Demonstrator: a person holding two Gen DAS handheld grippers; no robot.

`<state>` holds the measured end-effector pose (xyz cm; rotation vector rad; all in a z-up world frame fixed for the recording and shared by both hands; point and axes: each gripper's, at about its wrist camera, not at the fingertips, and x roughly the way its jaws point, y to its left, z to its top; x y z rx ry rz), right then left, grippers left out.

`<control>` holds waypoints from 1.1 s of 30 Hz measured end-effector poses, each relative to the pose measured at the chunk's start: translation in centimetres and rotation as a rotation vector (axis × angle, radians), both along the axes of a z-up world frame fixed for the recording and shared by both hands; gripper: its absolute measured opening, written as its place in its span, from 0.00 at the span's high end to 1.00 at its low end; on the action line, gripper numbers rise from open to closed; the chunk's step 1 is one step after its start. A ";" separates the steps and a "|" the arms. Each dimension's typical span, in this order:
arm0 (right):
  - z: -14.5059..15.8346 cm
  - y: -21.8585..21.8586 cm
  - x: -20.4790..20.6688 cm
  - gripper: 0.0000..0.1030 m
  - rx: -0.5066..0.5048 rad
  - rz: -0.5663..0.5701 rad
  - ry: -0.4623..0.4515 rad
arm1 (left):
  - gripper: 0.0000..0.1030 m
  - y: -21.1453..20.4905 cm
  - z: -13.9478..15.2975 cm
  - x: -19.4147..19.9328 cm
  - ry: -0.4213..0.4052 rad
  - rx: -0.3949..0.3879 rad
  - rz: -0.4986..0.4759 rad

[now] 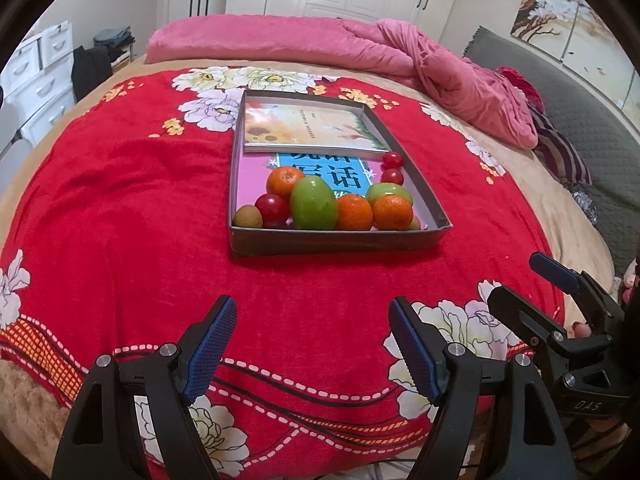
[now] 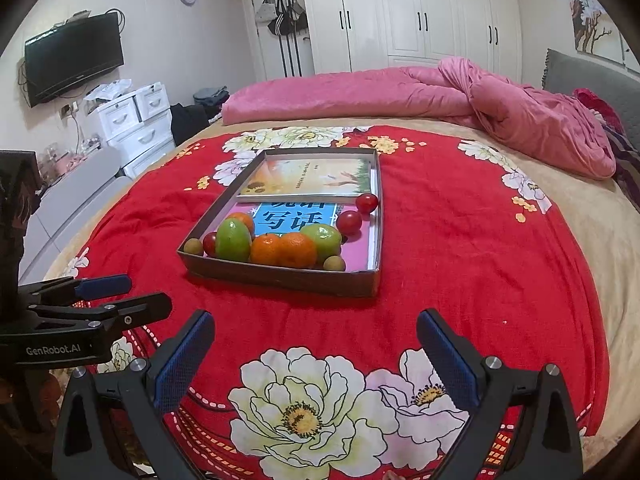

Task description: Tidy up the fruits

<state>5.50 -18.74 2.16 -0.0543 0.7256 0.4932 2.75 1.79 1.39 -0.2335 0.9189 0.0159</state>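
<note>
Fruit sits bunched at the tray's near end. Left gripper and right gripper, both near the tray, gape empty.

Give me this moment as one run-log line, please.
left gripper: open, empty | right gripper: open, empty | fruits: all in tray on bed

red floral blanket, pink quilt
</note>
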 end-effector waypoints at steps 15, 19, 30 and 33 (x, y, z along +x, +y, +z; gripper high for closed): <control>-0.2 0.0 0.0 0.01 -0.003 -0.002 0.002 | 0.23 0.2 0.2 0.0 -0.005 -0.004 -0.001; -0.2 0.0 0.1 0.01 -0.004 -0.003 0.003 | 0.23 0.2 0.3 -0.1 -0.004 -0.001 0.000; -0.2 0.0 -0.2 0.01 -0.002 -0.001 0.009 | 0.23 0.2 0.3 -0.2 -0.007 0.002 0.002; -0.2 0.0 -0.2 0.01 -0.003 -0.001 0.007 | 0.23 0.3 0.3 -0.2 -0.007 0.003 0.001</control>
